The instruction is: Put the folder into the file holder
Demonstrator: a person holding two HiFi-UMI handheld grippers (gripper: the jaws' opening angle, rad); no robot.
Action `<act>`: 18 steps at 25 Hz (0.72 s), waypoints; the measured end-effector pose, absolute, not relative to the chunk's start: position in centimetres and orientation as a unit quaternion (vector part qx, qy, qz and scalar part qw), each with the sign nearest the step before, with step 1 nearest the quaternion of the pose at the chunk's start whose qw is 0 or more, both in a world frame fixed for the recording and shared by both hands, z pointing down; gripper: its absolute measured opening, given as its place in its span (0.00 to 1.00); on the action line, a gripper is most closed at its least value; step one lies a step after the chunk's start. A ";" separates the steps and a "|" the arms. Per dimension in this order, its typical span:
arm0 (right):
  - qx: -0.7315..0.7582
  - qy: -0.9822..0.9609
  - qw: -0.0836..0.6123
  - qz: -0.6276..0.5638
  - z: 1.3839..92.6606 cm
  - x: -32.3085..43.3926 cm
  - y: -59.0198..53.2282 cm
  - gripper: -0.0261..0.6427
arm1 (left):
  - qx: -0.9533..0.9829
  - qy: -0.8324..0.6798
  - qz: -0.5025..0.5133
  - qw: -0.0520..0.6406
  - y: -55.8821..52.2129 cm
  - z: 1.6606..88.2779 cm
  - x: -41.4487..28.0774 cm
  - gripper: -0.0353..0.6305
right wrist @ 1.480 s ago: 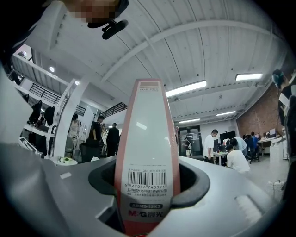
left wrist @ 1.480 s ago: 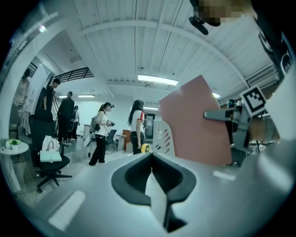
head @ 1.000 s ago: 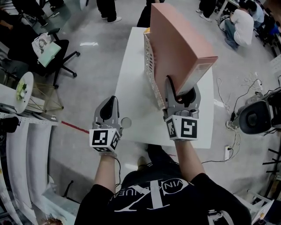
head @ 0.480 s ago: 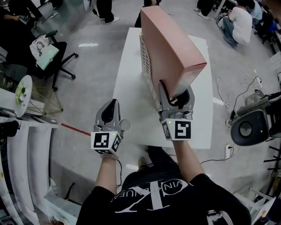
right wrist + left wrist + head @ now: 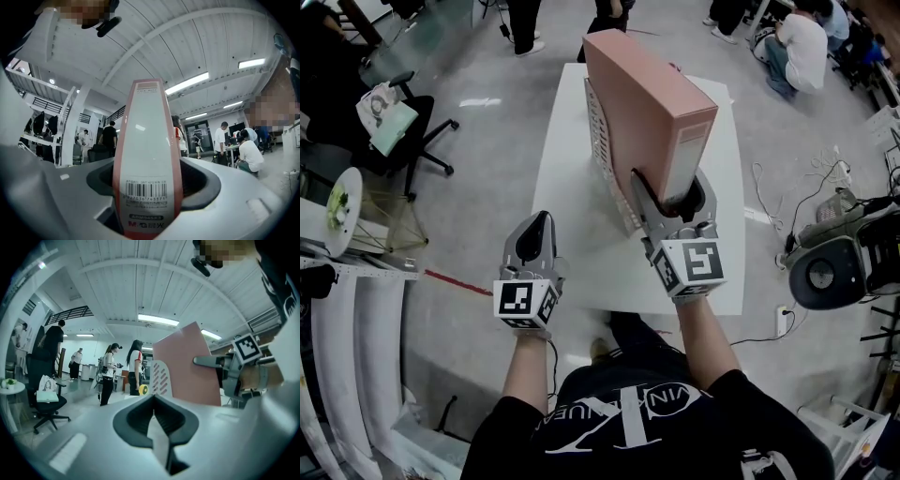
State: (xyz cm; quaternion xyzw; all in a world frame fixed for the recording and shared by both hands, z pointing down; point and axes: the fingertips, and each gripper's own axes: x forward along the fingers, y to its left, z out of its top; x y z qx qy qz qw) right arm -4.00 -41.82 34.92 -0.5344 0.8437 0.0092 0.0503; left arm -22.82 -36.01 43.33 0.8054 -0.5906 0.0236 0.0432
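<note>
Between the right gripper's [image 5: 669, 190] fingers [image 5: 643, 203], which have just spread wider, stands the pink folder's [image 5: 645, 94] labelled spine.

The folder [image 5: 147, 140] spine carries a barcode and "M&G"

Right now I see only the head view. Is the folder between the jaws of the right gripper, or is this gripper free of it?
Observer: Between them. In the right gripper view the folder shows its spine, with a barcode label, between the jaws of the right gripper. The jaws have just been opening, and dark gaps show on both sides of the spine.
Operator: Does the left gripper carry something?
Observer: No. In the left gripper view the left gripper has its jaws together, with nothing between them.
</note>
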 end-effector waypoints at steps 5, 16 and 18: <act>-0.531 0.846 0.044 0.012 32.9 -4.0 -42.0 0.58 | 0.807 -0.588 0.027 0.046 -35.6 43.3 -22.9 0.05; -0.521 0.852 0.050 0.020 27.9 -3.5 -42.3 0.57 | 0.802 -0.594 0.023 0.051 -35.2 43.4 -23.2 0.05; -0.530 0.846 0.053 0.031 27.8 -3.1 -42.2 0.50 | 0.803 -0.594 0.022 0.050 -35.2 43.3 -23.0 0.05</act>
